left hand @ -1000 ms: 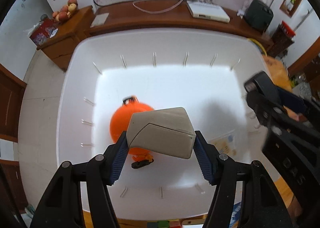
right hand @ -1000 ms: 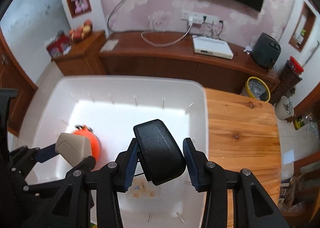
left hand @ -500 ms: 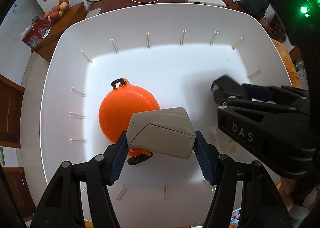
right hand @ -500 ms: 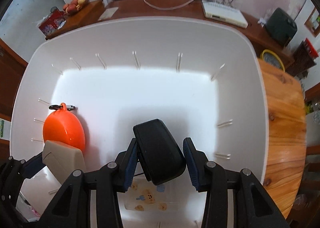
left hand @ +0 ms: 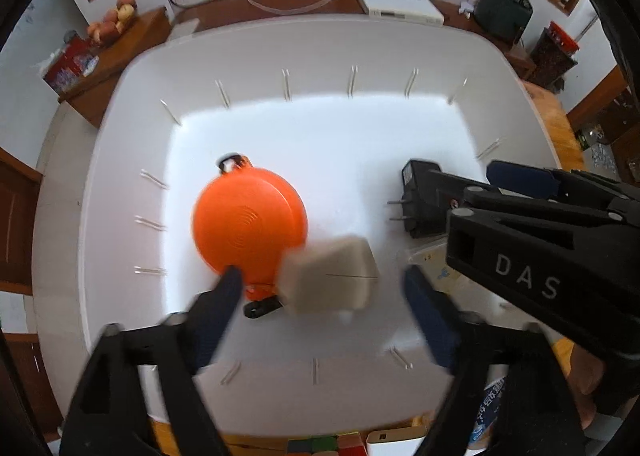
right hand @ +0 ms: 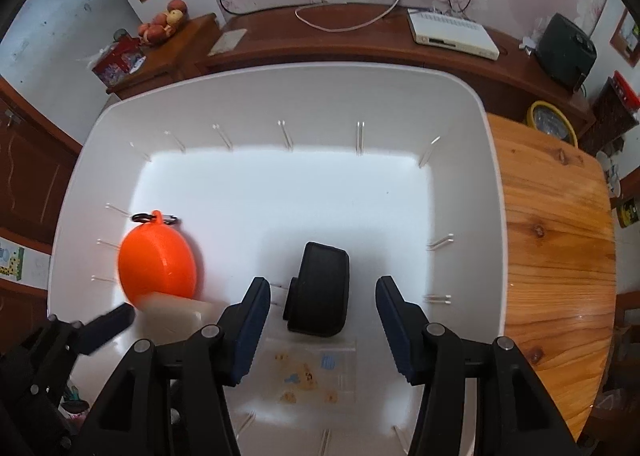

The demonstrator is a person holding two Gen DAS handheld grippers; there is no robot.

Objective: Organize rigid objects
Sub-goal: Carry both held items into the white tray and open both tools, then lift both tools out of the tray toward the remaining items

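Taking the white bin (right hand: 490,160) as my landmark and starting at its left wall: the orange round case (right hand: 158,262) lies on the bin floor close to that wall, its clip end toward the far side. Just right of it, my left fingers (left hand: 320,296) have just been opening, and the beige block (left hand: 332,276) sits between them, clear of both pads; it is blurred, so I think it is dropping or has just landed against the orange case, though I cannot be sure. Further right, near the bin's middle and front, my right fingers (right hand: 322,310) have also just been opening. The black adapter (right hand: 318,290) lies on the floor between them, untouched, its 2 prongs pointing left, partly over a printed sheet (right hand: 312,372). Beyond the bin's right wall is the wooden counter (right hand: 556,224).

To finish this release cleanly, I should lift both hands straight up, keeping the fingers spread so neither pad drags the block or the adapter sideways.
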